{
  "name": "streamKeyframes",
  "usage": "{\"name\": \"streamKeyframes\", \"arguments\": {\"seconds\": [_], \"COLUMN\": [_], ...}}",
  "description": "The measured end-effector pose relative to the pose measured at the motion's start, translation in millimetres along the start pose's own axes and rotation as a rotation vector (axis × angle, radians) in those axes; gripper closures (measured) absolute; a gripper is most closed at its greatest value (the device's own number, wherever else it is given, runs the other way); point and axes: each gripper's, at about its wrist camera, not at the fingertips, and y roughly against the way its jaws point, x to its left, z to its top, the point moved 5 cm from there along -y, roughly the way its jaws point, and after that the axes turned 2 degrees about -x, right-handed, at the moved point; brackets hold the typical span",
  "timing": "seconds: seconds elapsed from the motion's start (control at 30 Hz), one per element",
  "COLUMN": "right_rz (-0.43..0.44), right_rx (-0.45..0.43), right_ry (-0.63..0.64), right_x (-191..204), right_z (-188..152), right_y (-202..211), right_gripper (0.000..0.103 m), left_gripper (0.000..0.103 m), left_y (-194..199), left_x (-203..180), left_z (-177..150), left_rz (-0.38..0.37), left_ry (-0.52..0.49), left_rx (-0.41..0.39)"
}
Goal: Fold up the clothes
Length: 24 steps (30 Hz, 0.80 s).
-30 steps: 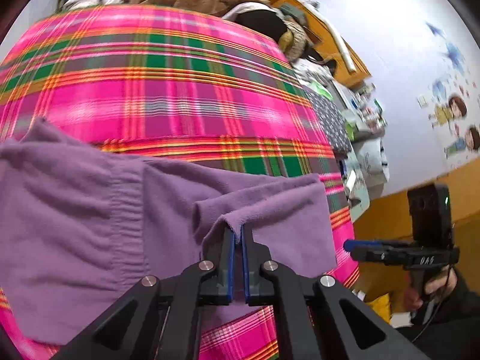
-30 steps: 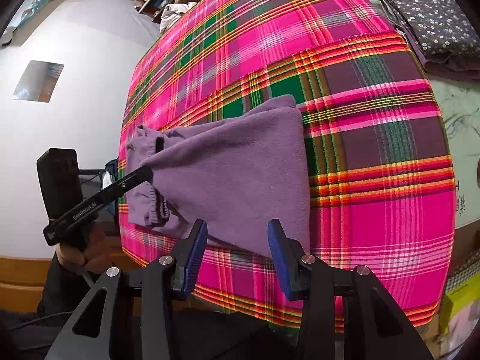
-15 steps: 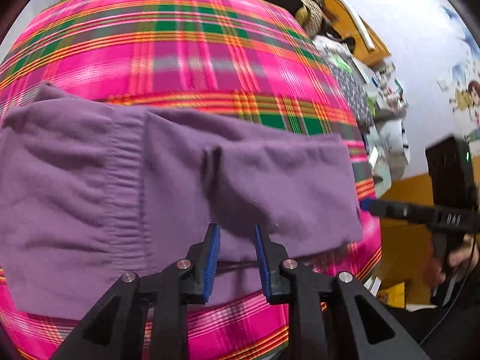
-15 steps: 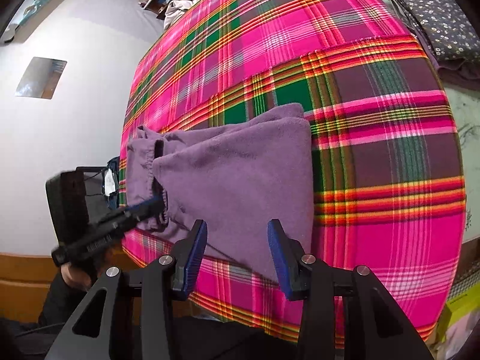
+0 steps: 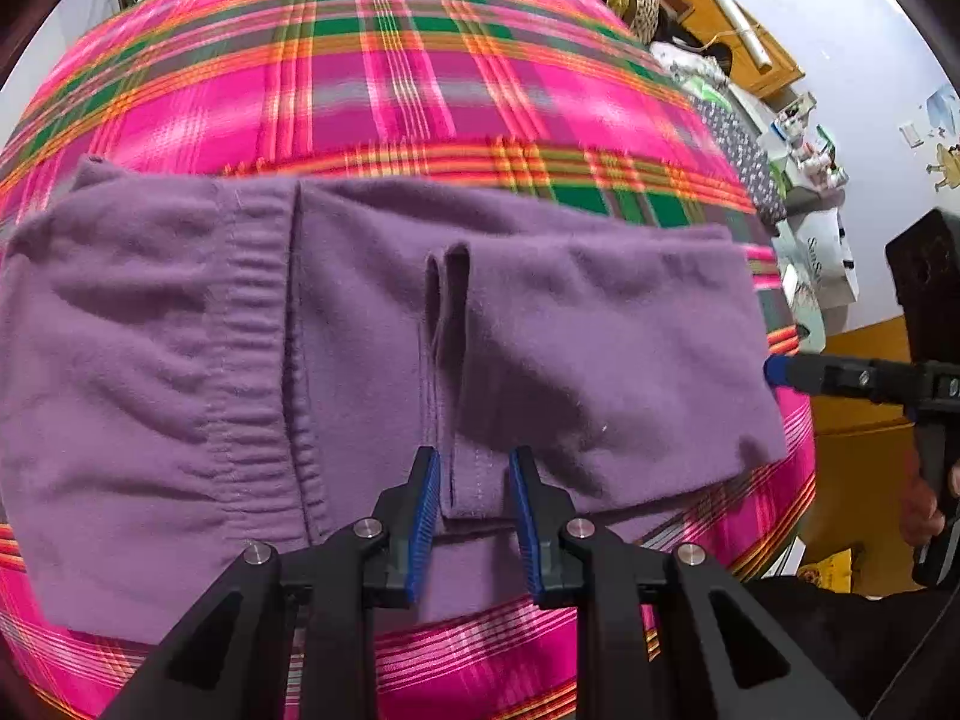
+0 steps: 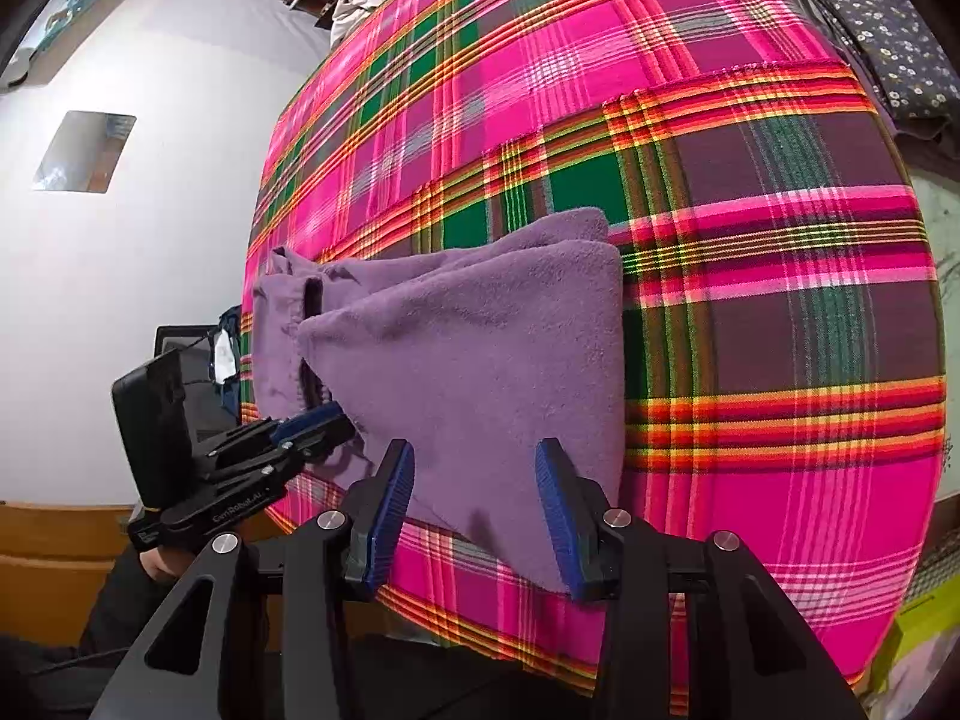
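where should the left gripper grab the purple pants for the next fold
Probably the near hem of the purple pants, coming in low from the near side. That edge lies flat on the plaid blanket, right before the open left gripper, with a raised crease between the fingers offering loose cloth to pinch.

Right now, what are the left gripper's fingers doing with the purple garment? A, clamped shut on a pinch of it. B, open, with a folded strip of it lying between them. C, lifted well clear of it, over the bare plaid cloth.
B: the left gripper is open, and a strip of the purple garment lies between its blue fingers, unpinched.
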Motion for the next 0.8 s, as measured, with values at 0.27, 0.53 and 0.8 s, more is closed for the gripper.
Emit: {"name": "streamKeyframes", "arguments": {"seconds": [0.27,0.53,0.8], "right_rz": [-0.003,-0.025,-0.098], "right_rx": [-0.004,-0.011,-0.102], "right_ry": [-0.009,-0.008,0.086], "right_x": [-3,-5,4], "right_z": [3,9,30], "right_y": [-3,-6,9], "right_gripper": [0.06,0.06,0.06], "left_gripper": [0.098,0.096,0.095], "left_y": [16,9,53], "left_x": [4,7,-16], "left_z": [-6,-15,12], "left_rz": [-0.024,-0.051,-0.088], "left_ry": [0.012,0.045,-0.023], "left_rx": [-0.052,0.007,-0.095]}}
